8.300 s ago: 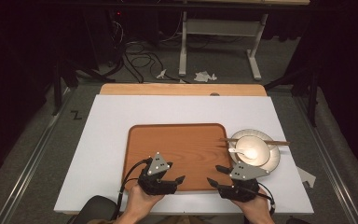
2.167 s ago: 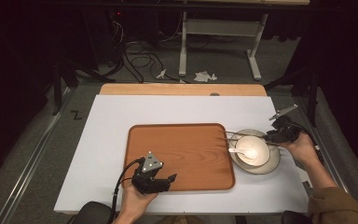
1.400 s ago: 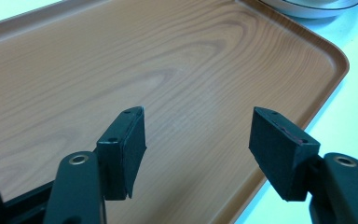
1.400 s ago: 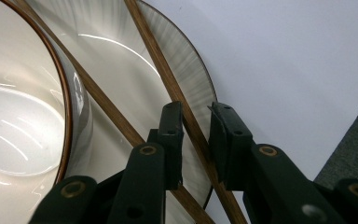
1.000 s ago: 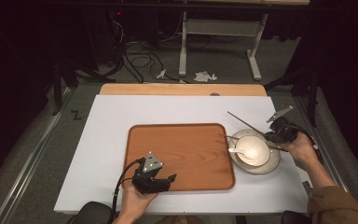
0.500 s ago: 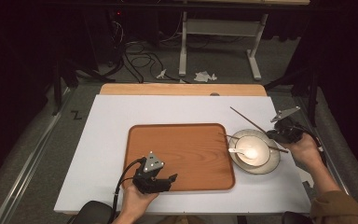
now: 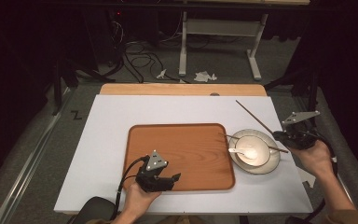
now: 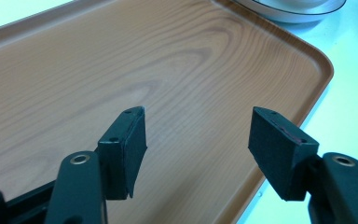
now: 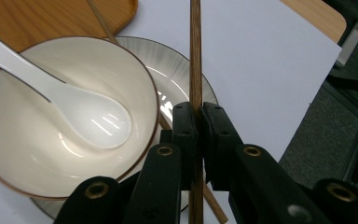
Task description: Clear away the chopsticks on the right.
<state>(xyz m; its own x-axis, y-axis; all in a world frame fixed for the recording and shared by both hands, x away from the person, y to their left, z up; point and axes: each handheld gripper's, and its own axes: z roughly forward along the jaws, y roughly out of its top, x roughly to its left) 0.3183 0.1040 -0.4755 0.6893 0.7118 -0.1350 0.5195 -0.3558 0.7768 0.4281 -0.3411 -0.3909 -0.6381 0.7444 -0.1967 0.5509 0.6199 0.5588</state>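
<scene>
A cream bowl with a white spoon in it sits on a grey plate, right of the wooden tray. My right gripper is shut on one brown chopstick, which is held above the table and points back and left. In the right gripper view the chopstick runs straight up between the closed jaws of the right gripper, beside the bowl. A second chopstick lies across the plate. My left gripper is open and holds nothing, low over the tray.
The white tabletop surrounds the tray, with a wooden strip at its far edge. The table's right edge is close to my right hand. Beyond the table are cables, desk legs and paper scraps on the floor.
My right gripper left the table's front edge, went to the plate, shut on one chopstick, and has lifted it clear, drifting right. The left gripper has barely moved.
</scene>
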